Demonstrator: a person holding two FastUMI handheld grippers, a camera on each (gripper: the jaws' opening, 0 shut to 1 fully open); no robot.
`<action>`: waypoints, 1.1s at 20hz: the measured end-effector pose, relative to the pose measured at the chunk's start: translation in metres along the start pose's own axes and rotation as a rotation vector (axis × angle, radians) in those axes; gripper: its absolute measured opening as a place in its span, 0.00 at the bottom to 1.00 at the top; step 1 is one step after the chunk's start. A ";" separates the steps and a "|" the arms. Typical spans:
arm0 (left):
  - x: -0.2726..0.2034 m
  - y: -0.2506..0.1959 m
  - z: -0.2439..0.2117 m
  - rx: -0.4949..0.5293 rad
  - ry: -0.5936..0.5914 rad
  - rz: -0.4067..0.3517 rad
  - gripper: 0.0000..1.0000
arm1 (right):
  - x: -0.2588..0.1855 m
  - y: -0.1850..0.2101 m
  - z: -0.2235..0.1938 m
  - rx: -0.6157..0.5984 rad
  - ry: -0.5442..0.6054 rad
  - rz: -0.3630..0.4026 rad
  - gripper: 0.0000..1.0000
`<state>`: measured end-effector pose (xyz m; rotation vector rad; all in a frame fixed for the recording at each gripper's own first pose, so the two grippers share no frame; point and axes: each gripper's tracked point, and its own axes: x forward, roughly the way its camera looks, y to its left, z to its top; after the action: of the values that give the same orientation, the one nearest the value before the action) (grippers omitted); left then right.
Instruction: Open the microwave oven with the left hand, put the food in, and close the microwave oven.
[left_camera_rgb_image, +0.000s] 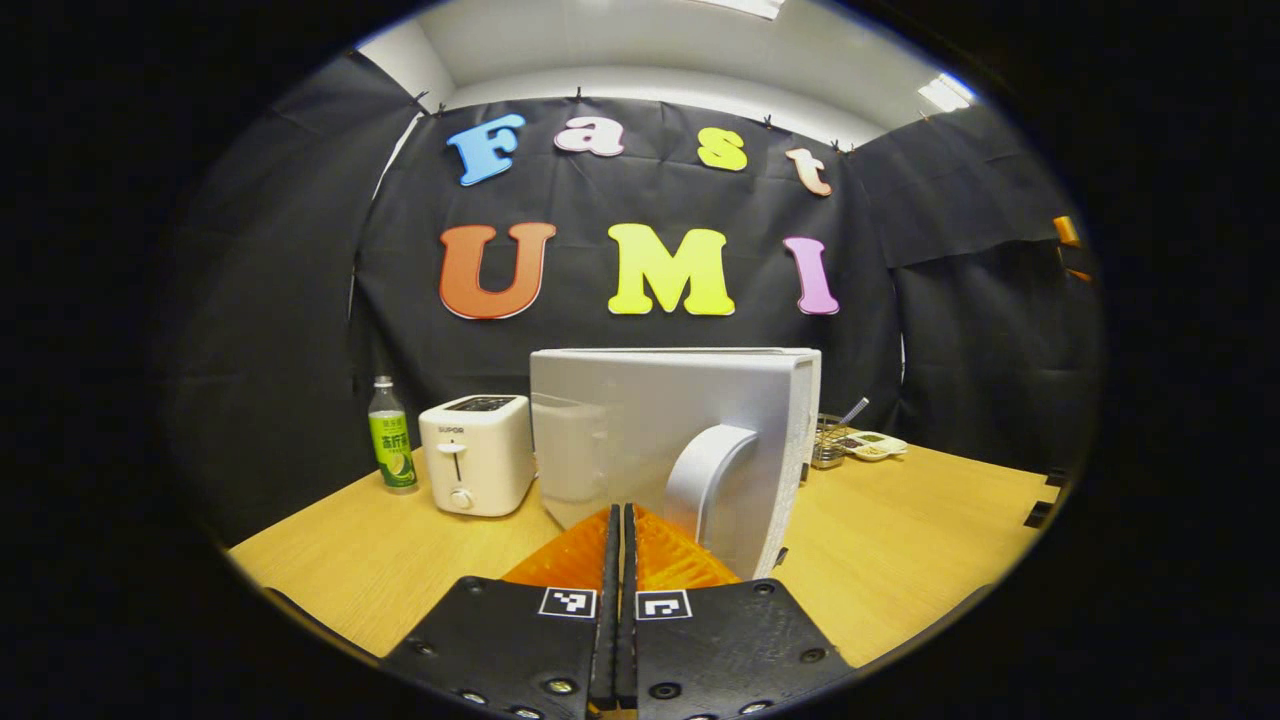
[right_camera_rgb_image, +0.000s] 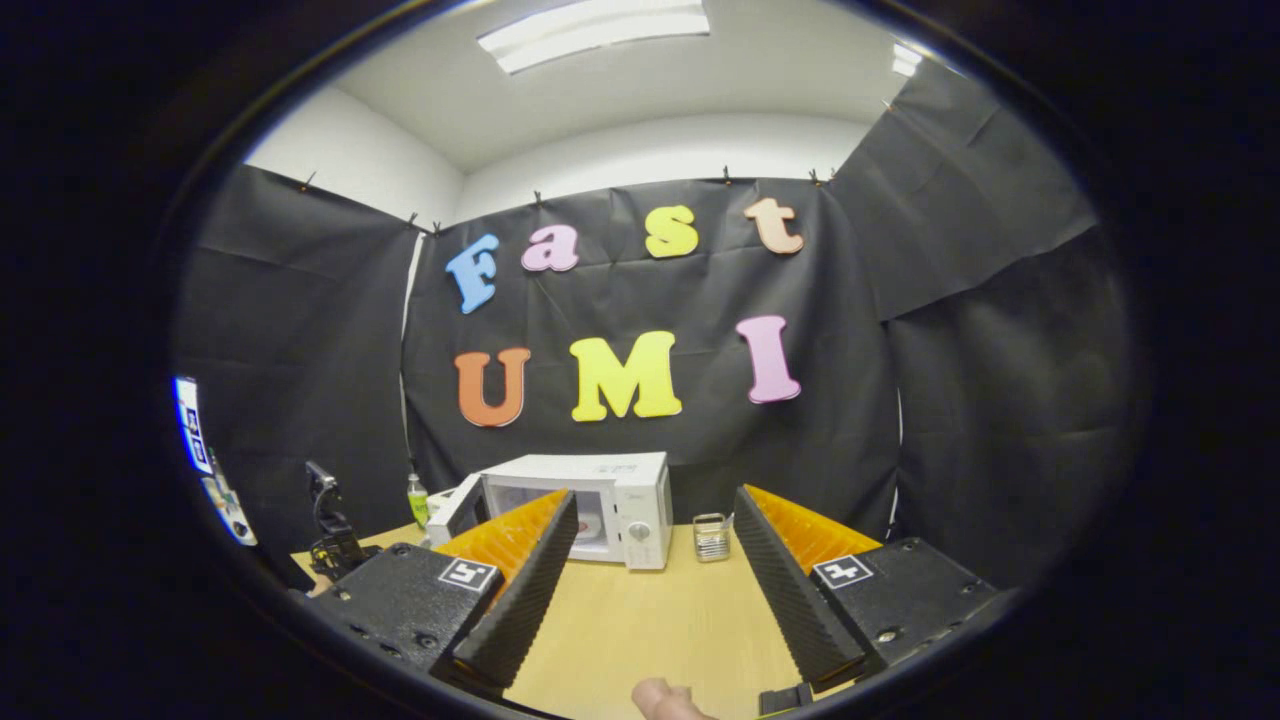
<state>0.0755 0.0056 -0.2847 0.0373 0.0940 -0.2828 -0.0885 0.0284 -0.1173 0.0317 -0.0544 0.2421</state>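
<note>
Left gripper (left_camera_rgb_image: 616, 545): your fingers lie pressed together with nothing between them, just before the microwave door (left_camera_rgb_image: 660, 430), which stands swung out toward you
Door handle (left_camera_rgb_image: 705, 470): the pale curved grip sits just right of your fingertips; you do not touch it
Right gripper (right_camera_rgb_image: 650, 560): your fingers stand wide apart and hold nothing, raised above the table (right_camera_rgb_image: 640, 620), well back from the oven
Microwave oven (right_camera_rgb_image: 590, 505): seen in the right gripper view at the far side of the table, door ajar on its left, cavity showing
Food: the small dishes (left_camera_rgb_image: 872, 445) to the right of the oven may be it; you cannot tell from here
Step in hand: judged as finishing the door swing; push the door's edge outward along its arc until the cavity is clear, and keep your right gripper wide for the pick
Surface: pale wood tabletop, smooth and level
Beside the oven: white toaster (left_camera_rgb_image: 475, 452) and green-labelled bottle (left_camera_rgb_image: 391, 447) at left; small wire basket (right_camera_rgb_image: 710, 536) at right
Room: black cloth walls, white ceiling, strip lights overhead
</note>
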 end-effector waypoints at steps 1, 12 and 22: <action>0.006 -0.010 -0.001 0.007 0.003 -0.016 0.00 | -0.001 0.000 0.000 0.003 0.001 0.003 0.99; 0.085 -0.090 -0.003 -0.009 0.054 -0.116 0.00 | -0.007 -0.019 -0.006 0.028 -0.004 -0.007 0.99; 0.156 -0.116 -0.005 0.003 0.069 -0.124 0.00 | -0.013 -0.042 -0.009 0.024 -0.039 -0.012 0.99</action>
<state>0.1919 -0.1483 -0.3079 0.0440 0.1649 -0.4057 -0.0909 -0.0156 -0.1278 0.0607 -0.0903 0.2303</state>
